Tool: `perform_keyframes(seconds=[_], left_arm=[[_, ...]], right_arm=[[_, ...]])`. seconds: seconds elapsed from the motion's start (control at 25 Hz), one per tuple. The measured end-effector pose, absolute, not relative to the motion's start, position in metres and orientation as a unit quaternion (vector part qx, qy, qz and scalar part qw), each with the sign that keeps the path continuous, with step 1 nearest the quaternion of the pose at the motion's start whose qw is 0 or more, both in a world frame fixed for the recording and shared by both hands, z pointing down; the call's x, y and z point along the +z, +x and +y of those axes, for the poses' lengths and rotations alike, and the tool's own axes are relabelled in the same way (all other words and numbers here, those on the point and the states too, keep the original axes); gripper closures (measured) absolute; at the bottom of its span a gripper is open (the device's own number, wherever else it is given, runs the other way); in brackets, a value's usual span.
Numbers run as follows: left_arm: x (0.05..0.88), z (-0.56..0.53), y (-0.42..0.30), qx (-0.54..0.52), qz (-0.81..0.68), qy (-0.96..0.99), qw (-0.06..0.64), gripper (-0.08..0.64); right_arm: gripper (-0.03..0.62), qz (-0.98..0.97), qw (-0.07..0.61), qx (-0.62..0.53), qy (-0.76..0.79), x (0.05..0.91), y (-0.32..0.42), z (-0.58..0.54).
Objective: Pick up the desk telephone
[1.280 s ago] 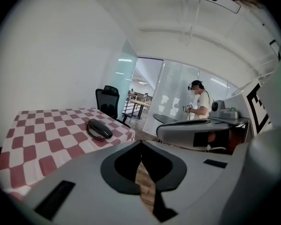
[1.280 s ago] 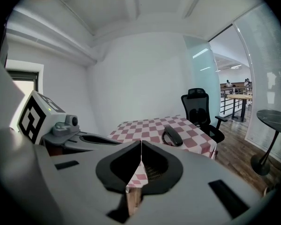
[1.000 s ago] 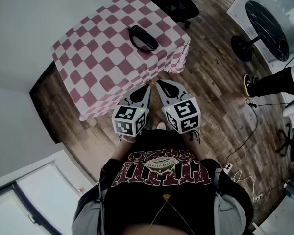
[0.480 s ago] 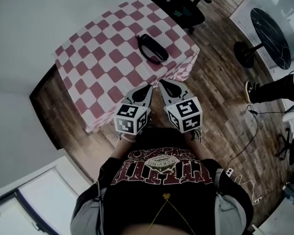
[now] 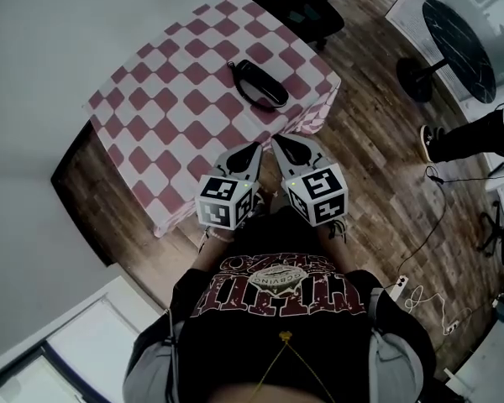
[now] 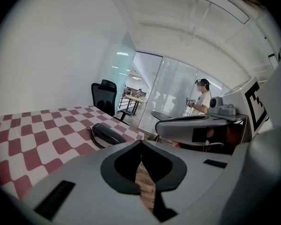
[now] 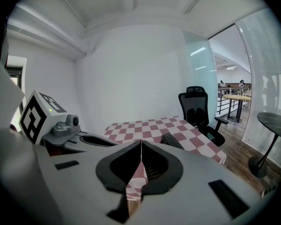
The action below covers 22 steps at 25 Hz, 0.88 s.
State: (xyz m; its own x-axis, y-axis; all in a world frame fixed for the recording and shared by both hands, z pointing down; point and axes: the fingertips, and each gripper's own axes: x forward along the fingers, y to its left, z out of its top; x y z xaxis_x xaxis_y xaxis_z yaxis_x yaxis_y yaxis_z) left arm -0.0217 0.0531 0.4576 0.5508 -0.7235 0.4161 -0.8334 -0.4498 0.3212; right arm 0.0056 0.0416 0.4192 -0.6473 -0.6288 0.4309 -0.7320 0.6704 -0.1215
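Pick-up not yet begun: desk telephone (image 5: 258, 83) lies untouched on the checked table (image 5: 168, 141), well apart from left gripper (image 5: 253, 149) and right gripper (image 5: 278, 140), both fingers pressed together, empty, reach and grasp remaining.

Table (image 5: 176, 116) on my feed has a red-n-white checked cloth (image 5: 151, 154) over it, hanging down past the edges on the sides I can see, and one long side runs along the white wall. On the cloth lies the black desk phone (image 5: 260, 82), flat, over toward the corner closest to the office chair (image 5: 298, 7), w/ its coiled cord looped just beside it. Floor (image 5: 378, 158) is dark wood planks. The chair stands on it right by that corner. A round black pedestal table (image 5: 458, 49) is well apart on the right. Thin cables (image 5: 424, 233) snake over the planks there, plus a white power strip (image 5: 397, 285) nearer me.
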Motion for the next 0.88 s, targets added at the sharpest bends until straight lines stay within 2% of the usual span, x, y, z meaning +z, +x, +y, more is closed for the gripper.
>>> perform_keyframes(seconds=[0.88], left_arm=[[0.463, -0.058, -0.025, 0.103, -0.504, 0.814, 0.27, 0.552]], right_arm=[[0.572, -0.915, 0.2, 0.142, 0.32, 0.424, -0.002, -0.071]])
